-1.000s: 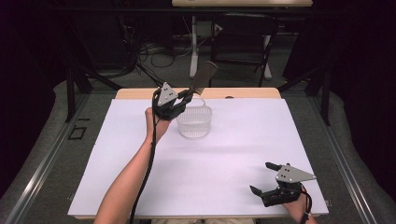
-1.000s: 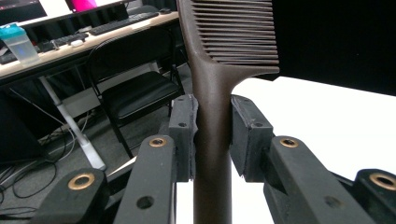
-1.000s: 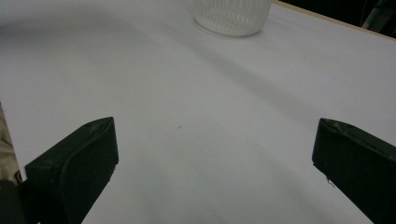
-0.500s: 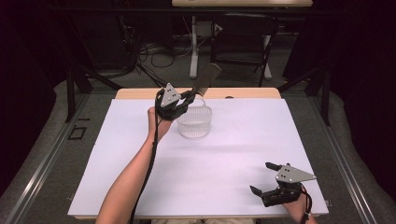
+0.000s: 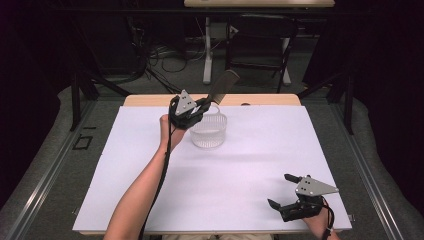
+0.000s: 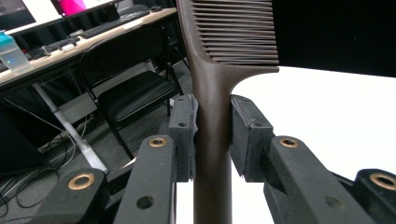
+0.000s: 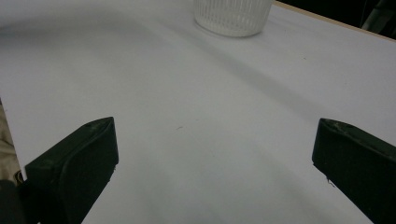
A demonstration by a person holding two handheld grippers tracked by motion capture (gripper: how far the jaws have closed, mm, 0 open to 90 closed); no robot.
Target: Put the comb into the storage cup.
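Observation:
A dark brown comb (image 5: pixel 223 85) slants up and to the right over the far edge of the table. My left gripper (image 5: pixel 204 105) is shut on its handle. In the left gripper view the pads (image 6: pixel 183 135) press on both sides of the comb's handle (image 6: pixel 212 154), with its teeth above them. A clear ribbed plastic cup (image 5: pixel 208 131) stands on the white sheet just below and to the right of that gripper. Near the front right corner, low over the sheet, my right gripper (image 5: pixel 279 190) is open with nothing in it. The right gripper (image 7: pixel 215 154) looks towards the cup (image 7: pixel 232 16) across the sheet.
The white sheet (image 5: pixel 250 160) covers most of the wooden table; a bare strip shows along the far edge (image 5: pixel 260 99). Behind the table stand a black folding chair (image 5: pixel 260 45), a white desk leg (image 5: pixel 206 50) and cables on the floor.
The comb in the left gripper has tipped slightly lower and to the right. The left hand has hardly shifted. The right gripper has not moved.

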